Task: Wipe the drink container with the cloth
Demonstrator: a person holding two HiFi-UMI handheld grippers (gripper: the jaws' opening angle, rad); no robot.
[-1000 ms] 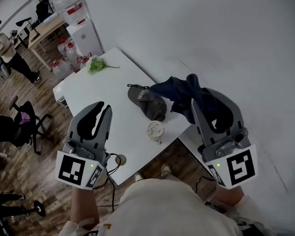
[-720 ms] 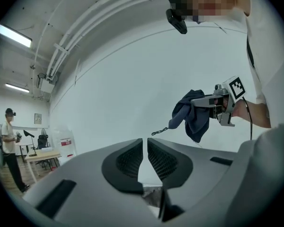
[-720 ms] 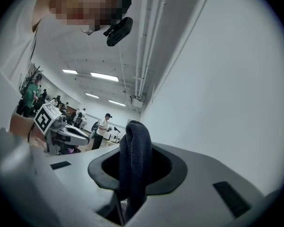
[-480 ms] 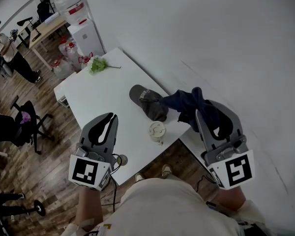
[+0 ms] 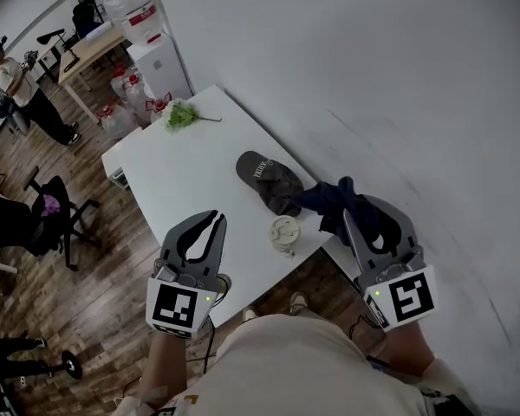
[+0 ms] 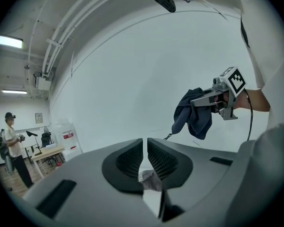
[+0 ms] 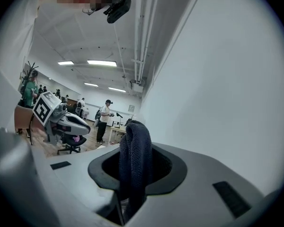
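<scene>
The drink container (image 5: 284, 233), a pale cup with a lid, stands near the front edge of the white table (image 5: 175, 172). My right gripper (image 5: 362, 208) hangs to the right of it, off the table's edge, shut on a dark blue cloth (image 5: 328, 198) that drapes over its jaws. The right gripper view has the cloth (image 7: 135, 159) pinched between the jaws. My left gripper (image 5: 217, 218) hovers over the table's front edge, left of the cup, shut with nothing in it. In the left gripper view its jaws (image 6: 145, 151) meet, and the cloth (image 6: 192, 115) dangles from the right gripper (image 6: 217, 97).
A dark grey cap (image 5: 268, 179) lies on the table just behind the cup. A bunch of green flowers (image 5: 181, 114) rests at the far corner. An office chair (image 5: 48, 208) stands on the wooden floor to the left, and a person (image 5: 22, 83) stands further back.
Both grippers have drawn back toward my body. The left one has shifted right, toward the cup. The cloth has come away from the cap with the right gripper.
</scene>
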